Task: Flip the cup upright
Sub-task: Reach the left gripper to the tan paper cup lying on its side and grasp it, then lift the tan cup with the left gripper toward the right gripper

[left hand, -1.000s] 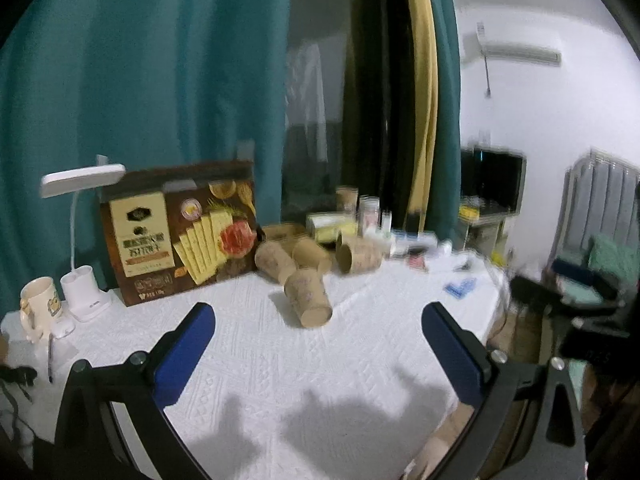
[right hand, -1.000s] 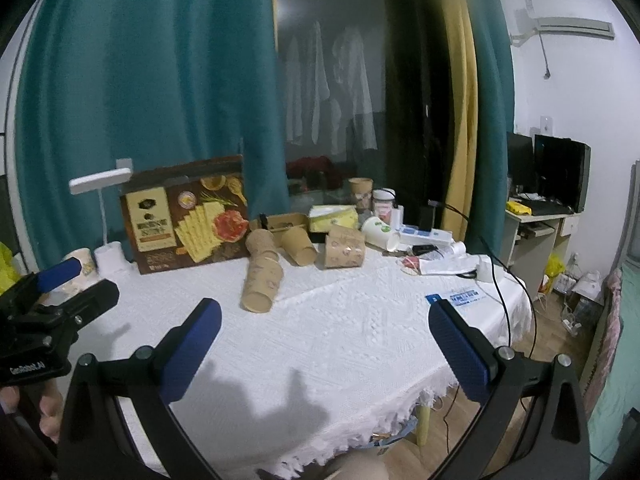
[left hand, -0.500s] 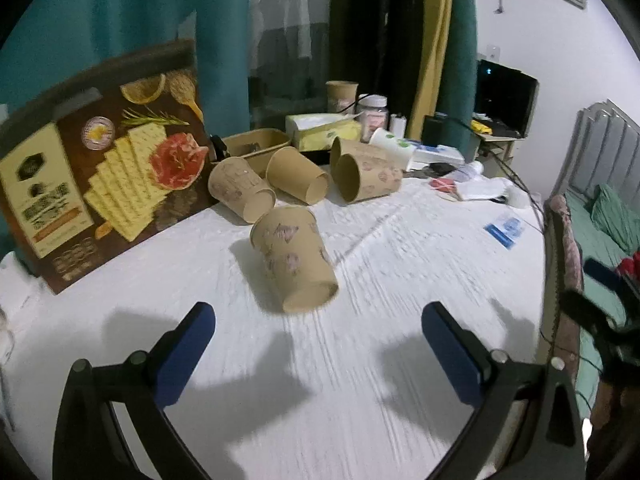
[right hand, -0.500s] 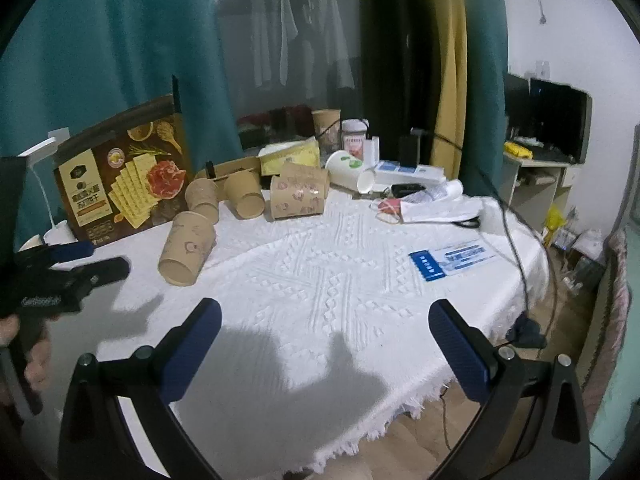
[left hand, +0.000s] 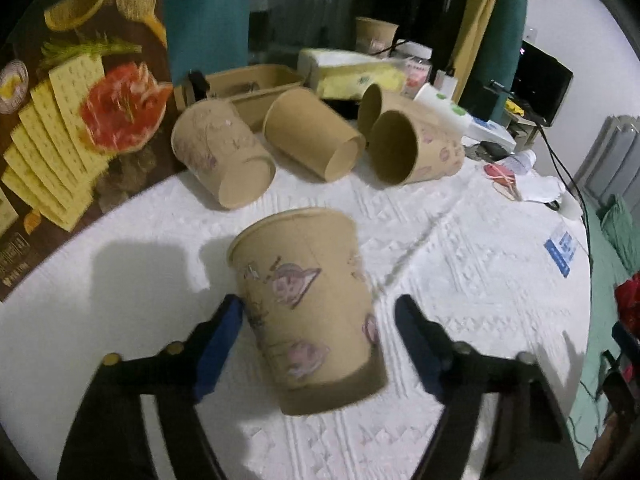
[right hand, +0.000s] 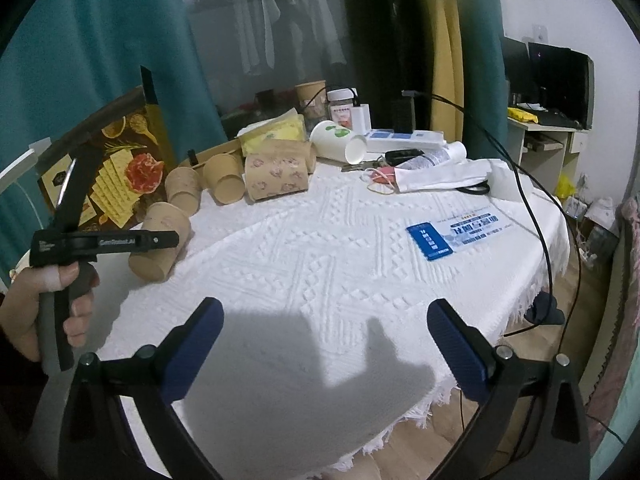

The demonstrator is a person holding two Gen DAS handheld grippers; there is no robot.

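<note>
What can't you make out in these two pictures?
- Left wrist view: the inside of the paper cup; only its side wall faces the camera.
- Left wrist view: the cracker box print, blurred and cut off by the left edge.
- Right wrist view: the cup's middle, covered by the left gripper, whose jaws have just been closing around it.
- Right wrist view: the blue card text, too small.

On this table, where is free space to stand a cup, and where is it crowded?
Free: the white tablecloth between the lying paper cup and the blue card, in front of the right hand-held gripper. Crowded: the far edge, with brown cups and the cracker box.
</note>
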